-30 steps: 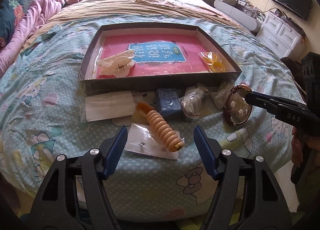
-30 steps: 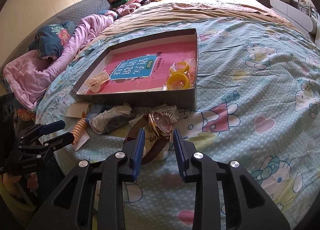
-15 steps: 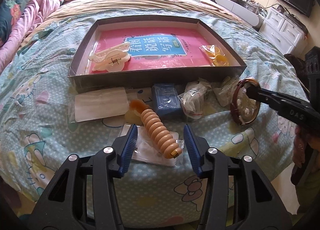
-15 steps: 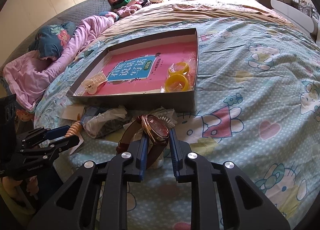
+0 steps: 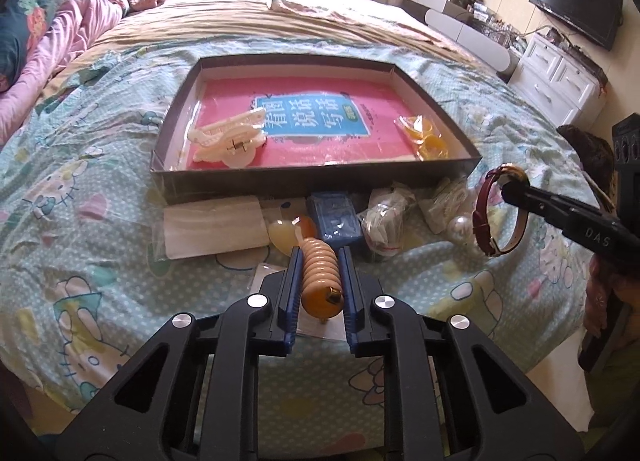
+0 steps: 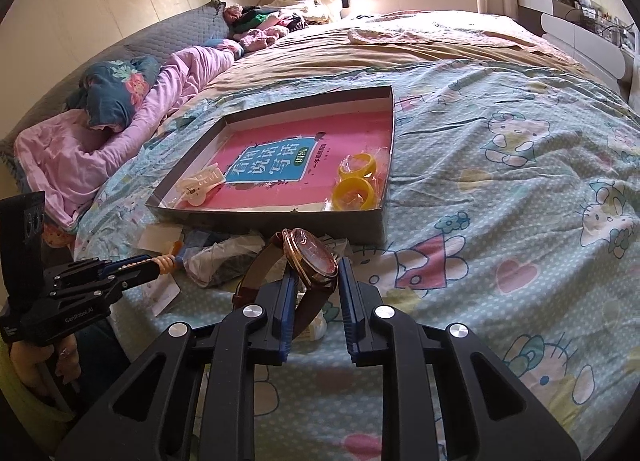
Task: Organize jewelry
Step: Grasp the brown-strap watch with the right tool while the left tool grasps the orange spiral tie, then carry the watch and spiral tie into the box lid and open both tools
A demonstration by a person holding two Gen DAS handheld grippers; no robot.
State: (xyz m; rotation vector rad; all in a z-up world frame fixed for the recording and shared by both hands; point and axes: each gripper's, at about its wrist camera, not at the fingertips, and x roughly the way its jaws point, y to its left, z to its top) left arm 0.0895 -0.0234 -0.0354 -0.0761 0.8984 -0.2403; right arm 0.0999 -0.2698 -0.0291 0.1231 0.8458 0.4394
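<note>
The left gripper point(image 5: 320, 261) has just been closing, and its blue pads now clamp a ribbed amber hair clip point(image 5: 320, 273). Straight ahead lies a shallow dark box point(image 5: 320, 181) holding a cream claw clip point(image 5: 228, 137) and bagged yellow rings point(image 5: 426, 137). Off to its right, the right gripper point(image 5: 510, 191) pinches a red-strapped wristwatch point(image 5: 486, 221), seemingly lifted off the bedspread point(image 5: 100, 261).

The shallow dark cardboard tray point(image 5: 316, 181) sits on the patterned bed quilt point(image 5: 80, 221). In the tray, the cream plastic hair claw point(image 5: 228, 137) lies left, the bagged yellow rings point(image 5: 426, 137) right. Before the tray: flat white packet point(image 5: 216, 227), small blue box point(image 5: 334, 217), crumpled clear bags point(image 5: 386, 221).
</note>
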